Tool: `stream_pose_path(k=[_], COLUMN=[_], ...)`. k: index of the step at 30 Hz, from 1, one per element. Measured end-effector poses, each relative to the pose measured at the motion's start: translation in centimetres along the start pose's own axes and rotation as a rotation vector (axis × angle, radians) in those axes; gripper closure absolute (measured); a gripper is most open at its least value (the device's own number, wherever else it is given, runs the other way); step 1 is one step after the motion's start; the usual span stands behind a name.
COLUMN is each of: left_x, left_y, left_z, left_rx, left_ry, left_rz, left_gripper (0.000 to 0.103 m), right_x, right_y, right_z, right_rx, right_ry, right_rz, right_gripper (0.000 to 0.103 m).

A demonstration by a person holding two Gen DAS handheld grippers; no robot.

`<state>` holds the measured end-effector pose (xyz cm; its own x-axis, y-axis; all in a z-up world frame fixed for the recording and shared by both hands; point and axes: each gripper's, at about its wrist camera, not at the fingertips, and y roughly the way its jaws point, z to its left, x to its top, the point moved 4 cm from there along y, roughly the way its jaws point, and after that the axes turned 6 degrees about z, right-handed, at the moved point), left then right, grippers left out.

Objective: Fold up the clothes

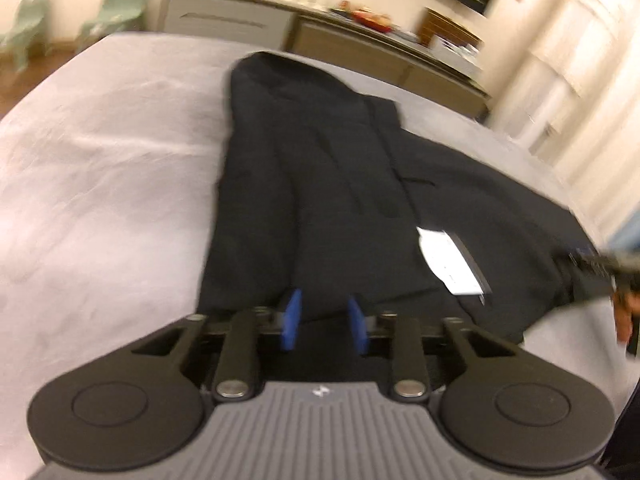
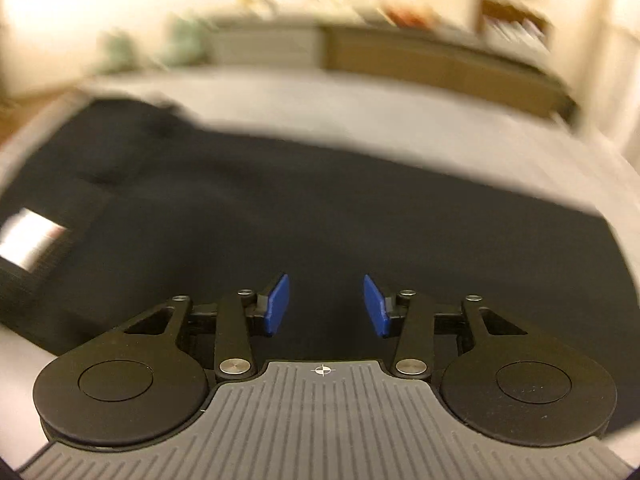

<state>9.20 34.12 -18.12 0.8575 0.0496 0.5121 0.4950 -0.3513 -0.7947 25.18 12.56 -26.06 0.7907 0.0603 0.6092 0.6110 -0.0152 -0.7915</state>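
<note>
From the left wrist, our left claw hovers over the near hem of the black garment, its pads narrowly parted and gripping nothing; the garment lies along the grey bed, white label up, the sideboard well beyond it. From the right wrist, our right claw hangs about half open and empty over the garment, probably seeking an edge to fold, with nothing in the way.

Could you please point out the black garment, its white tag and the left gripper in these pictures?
garment (image 1: 320,168), left wrist view, middle of the cloth
tag (image 1: 448,260), left wrist view, its centre
left gripper (image 1: 325,322), left wrist view, between fingertips
</note>
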Motion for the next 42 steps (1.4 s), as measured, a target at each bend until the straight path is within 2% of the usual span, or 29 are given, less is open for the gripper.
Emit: stream_pose_path(k=[1, 2, 6, 7, 9, 11, 12, 14, 15, 16, 18, 19, 21, 23, 25, 27, 29, 30, 32, 33, 34, 35, 36, 37, 38, 39, 40, 41, 42], left_x=[0.1, 0.2, 0.4, 0.3, -0.2, -1.1, -1.5, -0.9, -0.6, 0.3, 2.1, 3.2, 4.1, 3.5, 2.8, 1.9, 2.0, 2.6, 3.3, 3.7, 4.0, 4.2, 4.4, 4.5, 4.4, 4.3, 4.2, 4.1, 3.9], left_y=[0.0, -0.1, -0.6, -0.8, -1.7, -1.6, -1.0, -1.7, -2.0, -2.6, -2.5, -2.3, -0.6, 0.6, 1.7, 1.3, -0.3, -1.5, -3.5, -3.1, -2.6, -1.7, -0.9, 0.0, 0.9, 1.2, 1.5, 1.7, 1.8], left_z=[0.6, 1.1, 0.9, 0.3, -1.3, -2.3, -2.4, -2.6, -2.7, -2.4, -1.6, -1.4, -1.9, -2.3, -2.7, -3.6, -3.0, -1.8, 1.6, 3.0, 4.5, 4.6, 4.7, 4.2, 3.4, 2.7, 2.1, 1.5, 1.4], left_rx=[0.009, 0.02, 0.016, 0.01, -0.018, 0.027, 0.062, 0.047, 0.04, 0.01, -0.007, -0.013, -0.014, 0.022, 0.058, 0.046, 0.08, 0.087, 0.168, 0.187, 0.207, 0.148, 0.089, 0.034, 0.0, 0.026, 0.064, 0.098, 0.116], left_ry=[-0.024, -0.047, -0.07, -0.068, -0.043, -0.014, -0.008, -0.008, -0.008, -0.039, -0.076, -0.084, -0.034, 0.004, 0.043, 0.091, 0.114, 0.082, -0.035, -0.069, -0.102, -0.097, -0.091, -0.063, -0.022, 0.014, 0.048, 0.084, 0.092], left_rz=[0.0, -0.001, -0.008, -0.015, -0.052, -0.051, -0.037, -0.06, -0.072, -0.105, -0.115, -0.11, -0.052, -0.043, -0.033, -0.037, -0.1, -0.153, -0.248, -0.228, -0.207, -0.171, -0.134, -0.107, -0.078, -0.088, -0.086, -0.089, -0.096], left_gripper=[0.096, 0.098, 0.097, 0.078, 0.048, 0.049, 0.051, 0.052, 0.051, 0.047, 0.046, 0.045, 0.045, 0.046, 0.046, 0.046, 0.05, 0.048, 0.033, 0.025, 0.025, 0.025, 0.025, 0.025, 0.025, 0.024, 0.026, 0.029, 0.037], right_x=[-0.7, -1.3, -3.4, -3.7, -4.4, -4.9, -5.2, -4.6, -4.1, -3.1, 0.4, 2.3, 6.7, 10.9, 15.0, 18.2, 21.0, 22.0, 24.2, 25.0, 25.4, 25.6, 25.6, 25.7, 25.8, 25.9, 25.9, 26.0, 26.1], right_y=[-0.3, -0.7, -1.6, -1.7, -2.4, -2.3, -2.1, -2.4, -3.0, -3.6, -4.7, -5.1, -5.7, -6.2, -5.9, -4.8, -2.6, -1.0, 2.1, 3.5, 4.8, 6.3, 7.8, 9.0, 9.6, 10.2, 10.8, 10.8, 10.2], right_z=[-2.4, -4.6, -12.3, -13.8, -15.5, -16.3, -16.6, -16.9, -16.5, -15.2, -9.9, -6.7, 1.5, 9.4, 17.7, 24.8, 31.0, 33.1, 37.4, 39.3, 40.7, 41.5, 41.9, 42.0, 41.8, 41.5, 41.2, 40.8, 40.1], right_rx=[-0.012, -0.038, -0.145, -0.175, -0.215, -0.245, -0.26, -0.327, -0.381, -0.388, -0.268, -0.203, -0.054, 0.094, 0.224, 0.302, 0.329, 0.317, 0.293, 0.281, 0.275, 0.267, 0.252, 0.244, 0.243, 0.242, 0.241, 0.247, 0.262], right_ry=[0.036, 0.072, 0.215, 0.247, 0.275, 0.276, 0.274, 0.281, 0.263, 0.238, 0.163, 0.115, -0.012, -0.116, -0.218, -0.308, -0.395, -0.417, -0.46, -0.478, -0.49, -0.508, -0.532, -0.547, -0.55, -0.553, -0.557, -0.555, -0.545], right_rz=[-0.005, -0.002, 0.014, 0.021, -0.013, -0.011, 0.001, 0.034, 0.032, 0.015, -0.059, -0.092, -0.146, -0.175, -0.17, -0.149, -0.124, -0.109, -0.078, -0.06, -0.035, -0.004, 0.03, 0.062, 0.092, 0.122, 0.152, 0.162, 0.142], right_gripper=[0.044, 0.044, 0.042, 0.043, 0.048, 0.041, 0.03, 0.043, 0.056, 0.056, 0.053, 0.048, 0.038, 0.031, 0.027, 0.022, 0.018, 0.017, 0.017, 0.017, 0.017, 0.019, 0.029, 0.049, 0.063, 0.089, 0.096, 0.096, 0.098])
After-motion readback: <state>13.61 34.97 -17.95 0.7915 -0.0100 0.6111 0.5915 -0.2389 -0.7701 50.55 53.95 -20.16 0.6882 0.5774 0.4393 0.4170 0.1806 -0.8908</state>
